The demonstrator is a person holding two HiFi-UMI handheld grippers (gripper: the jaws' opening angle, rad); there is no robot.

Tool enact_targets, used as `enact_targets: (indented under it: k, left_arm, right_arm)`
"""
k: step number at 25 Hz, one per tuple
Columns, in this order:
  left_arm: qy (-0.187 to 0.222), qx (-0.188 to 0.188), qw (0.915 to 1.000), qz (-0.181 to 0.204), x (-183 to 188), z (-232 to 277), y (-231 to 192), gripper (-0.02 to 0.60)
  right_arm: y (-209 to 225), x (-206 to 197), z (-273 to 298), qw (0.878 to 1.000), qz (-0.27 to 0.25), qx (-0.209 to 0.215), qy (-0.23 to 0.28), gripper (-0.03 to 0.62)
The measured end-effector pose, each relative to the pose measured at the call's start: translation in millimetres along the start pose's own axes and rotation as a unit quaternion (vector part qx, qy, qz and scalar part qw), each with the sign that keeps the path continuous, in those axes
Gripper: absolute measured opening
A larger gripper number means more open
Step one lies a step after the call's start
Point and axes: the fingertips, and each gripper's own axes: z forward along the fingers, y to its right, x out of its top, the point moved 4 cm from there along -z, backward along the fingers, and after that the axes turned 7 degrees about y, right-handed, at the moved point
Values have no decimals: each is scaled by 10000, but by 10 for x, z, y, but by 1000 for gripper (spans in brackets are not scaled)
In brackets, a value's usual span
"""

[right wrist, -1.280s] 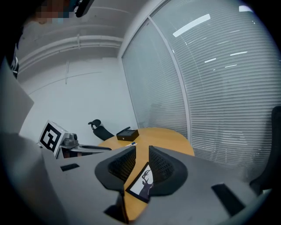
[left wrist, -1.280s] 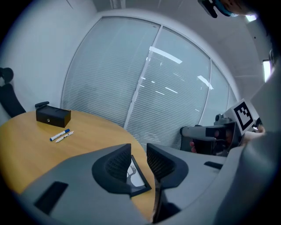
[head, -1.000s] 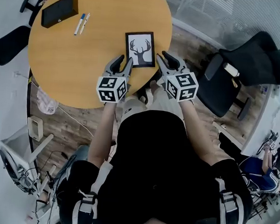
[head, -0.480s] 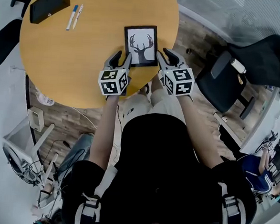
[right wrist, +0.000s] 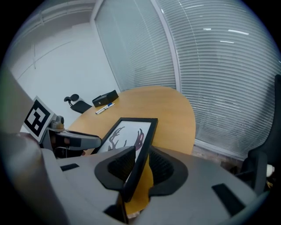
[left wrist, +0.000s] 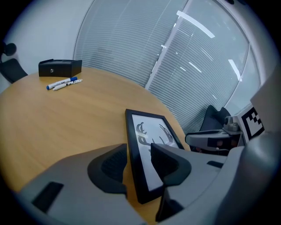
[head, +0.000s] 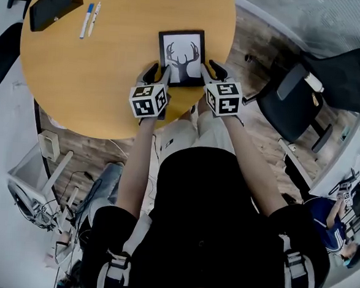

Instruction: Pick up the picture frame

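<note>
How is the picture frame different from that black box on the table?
The picture frame is thin and flat; the black box is chunky. The frame shows a white picture with dark antlers; the box is just black. The frame lies at the near edge of the round wooden table; the box sits at the far edge beside two markers. Both are rectangles.
</note>
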Motion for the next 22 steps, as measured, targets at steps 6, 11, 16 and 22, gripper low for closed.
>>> enact_targets:
  k: [6,11,16,22]
  left_arm:
    - [-95,106,9999,-84,-59,115,5,163]
    - [-72,205,9997,-85,-72,142,-11,162]
    - [-73,285,9995,-105,-86,135,-52,115]
    - [-64,312,9994,-103,-93,121,-58,91]
  right_arm:
    - [35,-113,151,9998,92,-93,-128,109]
    - [-23,-144,232,9997,-79,-97,-206,107]
    - [-20,-154,231,9997,-71,-162,-186,103]
    - [-18,-153,228,9997,-115,-186,-148,98]
